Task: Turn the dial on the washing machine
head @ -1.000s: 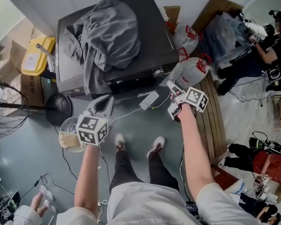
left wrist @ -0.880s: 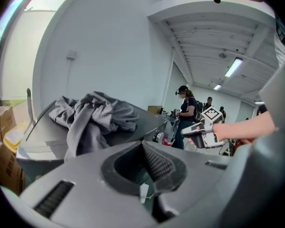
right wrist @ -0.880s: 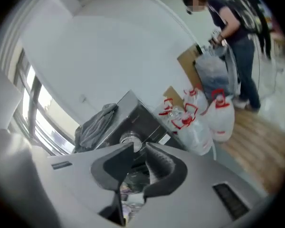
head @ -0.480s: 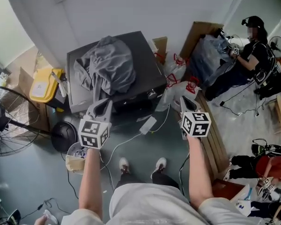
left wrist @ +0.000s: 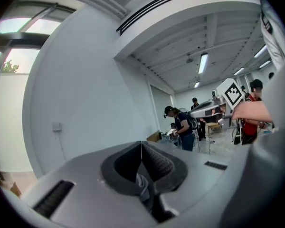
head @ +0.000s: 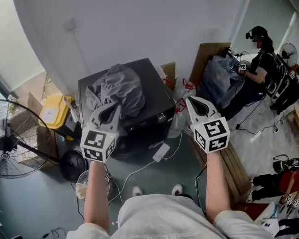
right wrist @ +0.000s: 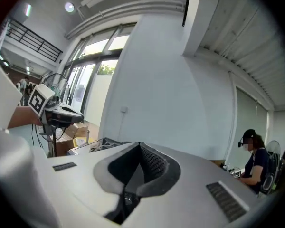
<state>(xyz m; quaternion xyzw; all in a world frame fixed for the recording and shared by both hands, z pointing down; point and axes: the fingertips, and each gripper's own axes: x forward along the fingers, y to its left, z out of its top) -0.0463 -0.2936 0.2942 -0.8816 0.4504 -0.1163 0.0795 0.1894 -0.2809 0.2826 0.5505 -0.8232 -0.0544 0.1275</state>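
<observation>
The washing machine (head: 154, 91) is a dark box against the wall, with a grey cloth (head: 117, 91) heaped on its lid. Its small dial (head: 161, 117) shows on the front panel near the right corner. My left gripper (head: 111, 107) is held up in front of the machine's left side, jaws shut and empty. My right gripper (head: 191, 100) is raised to the right of the machine, apart from the dial, also shut on nothing. Both gripper views look over the room, with the left gripper (left wrist: 141, 144) and right gripper (right wrist: 140, 145) jaws pressed together.
A yellow container (head: 52, 111) and a standing fan (head: 10, 143) are left of the machine. A white adapter (head: 161, 152) with cables lies on the floor in front. A wooden bench (head: 234, 163) runs along the right, and a person (head: 256, 59) sits beyond it.
The right gripper's jaws have gone from open to shut. Both grippers have come up and away from the machine's front, and the head view has tilted up toward the wall.
</observation>
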